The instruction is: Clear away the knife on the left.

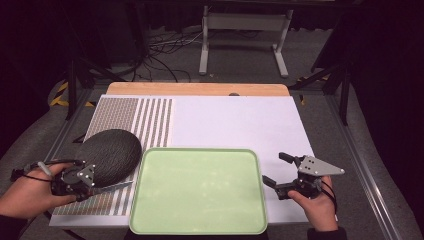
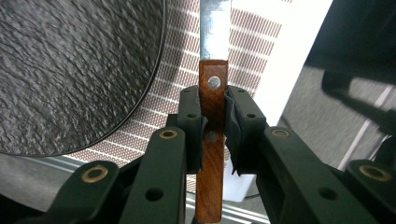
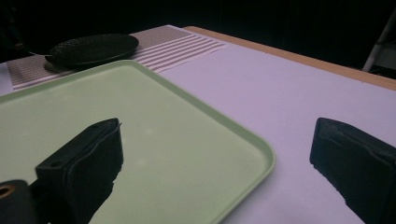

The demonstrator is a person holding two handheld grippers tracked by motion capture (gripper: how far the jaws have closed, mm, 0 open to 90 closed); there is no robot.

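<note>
High view first: we find no brand, label or readable writing on anything in any of the pictures. We hold a knife [image 2: 213, 140] in the left hand-held gripper [image 1: 80, 184], at the near left of the surface [image 1: 235, 120]. Seen from the left gripper view, the knife has a reddish-brown wooden handle with two round metal rivets, one just above the pads and one between them, and a flat steel blade, bright and a little blurred, that runs straight out from the handle toward the top of the picture. The two black jaws are closed narrow on the handle, their pads pressing its two flat sides, with the butt of the handle reaching down past them. In the high view the blade [image 1: 116, 187] points toward the green tray [image 1: 197, 227] and ends just short of its left rim, over the striped brown-and-white placemat [image 1: 150, 120]. Just beside the knife, on the same placemat, lies a dark round plate [image 1: 112, 152] with a rough, pebbled surface and a thin smooth rim. The tray is pale green, rectangular with rounded corners and a raised lip, and sits near the front edge of the white surface. To the right of the tray we hold the right hand-held gripper [image 1: 276, 170] with its jaws standing wide apart and nothing between them; in the right gripper view the tray's corner and the white surface show in the gap.
</note>
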